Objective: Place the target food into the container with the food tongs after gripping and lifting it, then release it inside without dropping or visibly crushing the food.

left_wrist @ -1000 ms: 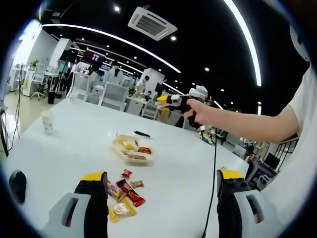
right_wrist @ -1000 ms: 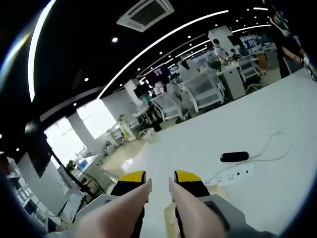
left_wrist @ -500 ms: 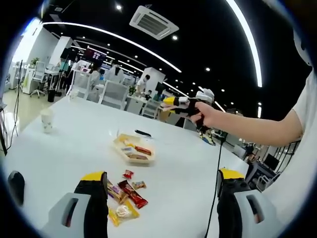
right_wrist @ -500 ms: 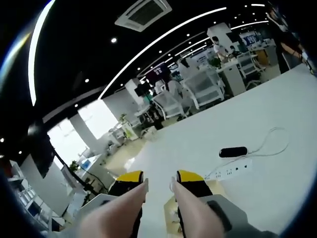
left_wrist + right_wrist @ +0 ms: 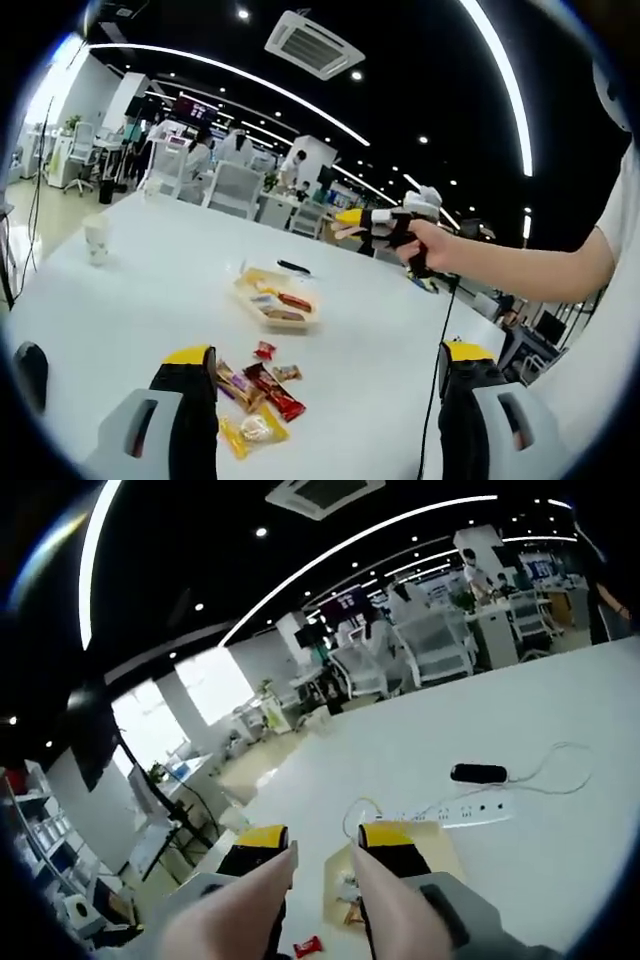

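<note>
Below, your left tongs (image 5: pixel 318 400) rise from the bottom of the left gripper view with their yellow-tipped jaws spread wide apart, grasping nothing, above the white table (image 5: pixel 140 290). Between and just ahead of those jaws lies a loose cluster of wrapped snacks (image 5: pixel 255 395), the target food, resting on the table. Farther along sits the container (image 5: pixel 272 300), a pale shallow tray that already holds a few wrapped pieces. A paper cup (image 5: pixel 96 240) stands well apart at the table's left, and a dark pen-like object (image 5: pixel 294 267) lies just beyond the container.

Your right hand (image 5: pixel 425 243) holds the right tongs (image 5: pixel 345 220) in the air beyond the container, seen from the side in the left gripper view. In the right gripper view those right tongs (image 5: pixel 324 852) show two pale arms with yellow pads, parted by a narrow gap with nothing between them. Past them you see part of the container (image 5: pixel 440 845), a red wrapper (image 5: pixel 308 946) on the table, a white power strip (image 5: pixel 455 812) with its cable, and a small black device (image 5: pixel 478 773) beside it.
</note>
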`<state>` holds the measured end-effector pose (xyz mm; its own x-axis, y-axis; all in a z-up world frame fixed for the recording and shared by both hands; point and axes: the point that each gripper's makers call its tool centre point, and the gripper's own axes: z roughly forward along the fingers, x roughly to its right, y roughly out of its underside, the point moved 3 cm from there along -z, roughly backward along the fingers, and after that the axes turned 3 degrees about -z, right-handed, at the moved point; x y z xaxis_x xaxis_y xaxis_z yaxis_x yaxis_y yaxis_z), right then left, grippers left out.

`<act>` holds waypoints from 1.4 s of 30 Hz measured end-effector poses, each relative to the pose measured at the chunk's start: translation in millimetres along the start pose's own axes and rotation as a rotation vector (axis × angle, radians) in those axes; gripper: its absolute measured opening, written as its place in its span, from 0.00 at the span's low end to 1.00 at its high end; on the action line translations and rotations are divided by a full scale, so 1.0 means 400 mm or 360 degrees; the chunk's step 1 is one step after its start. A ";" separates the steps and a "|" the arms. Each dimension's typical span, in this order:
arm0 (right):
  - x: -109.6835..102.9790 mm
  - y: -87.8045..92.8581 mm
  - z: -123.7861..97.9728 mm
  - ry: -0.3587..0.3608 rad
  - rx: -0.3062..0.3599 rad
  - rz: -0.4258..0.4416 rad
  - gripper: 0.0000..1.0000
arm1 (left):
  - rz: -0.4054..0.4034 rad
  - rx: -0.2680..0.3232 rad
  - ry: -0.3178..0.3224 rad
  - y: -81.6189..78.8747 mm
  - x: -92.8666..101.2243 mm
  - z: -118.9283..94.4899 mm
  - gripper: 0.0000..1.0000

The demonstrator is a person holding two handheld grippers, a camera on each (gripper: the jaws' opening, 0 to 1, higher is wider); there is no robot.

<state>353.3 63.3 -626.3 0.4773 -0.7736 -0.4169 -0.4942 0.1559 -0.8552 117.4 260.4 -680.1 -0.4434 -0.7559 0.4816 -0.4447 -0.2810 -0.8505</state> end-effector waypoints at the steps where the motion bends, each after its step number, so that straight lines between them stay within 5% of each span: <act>1: 0.003 -0.001 0.000 0.0004 0.0000 0.0001 0.28 | -0.0001 0.0005 0.0003 -0.001 0.001 0.001 0.92; 6: 0.011 0.006 -0.013 0.0066 -0.0014 -0.0169 0.28 | -0.0005 0.0003 0.0002 0.000 0.002 0.006 0.92; 17: -0.043 0.059 -0.019 -0.0194 -0.0005 -0.0130 0.27 | -0.0001 -0.0009 0.0010 0.005 -0.002 0.001 0.92; 32: -0.031 0.081 -0.028 -0.0162 -0.0036 -0.0208 0.26 | -0.0014 -0.0012 0.0017 0.017 -0.006 -0.008 0.92; 42: -0.072 0.098 -0.029 -0.0282 -0.0029 -0.0280 0.27 | -0.0022 -0.0028 0.0017 0.022 -0.014 -0.006 0.93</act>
<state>311.9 84.3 -644.2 0.6762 -0.6681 -0.3105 -0.4042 0.0160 -0.9145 114.0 263.5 -689.6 -0.4453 -0.7457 0.4956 -0.4645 -0.2809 -0.8399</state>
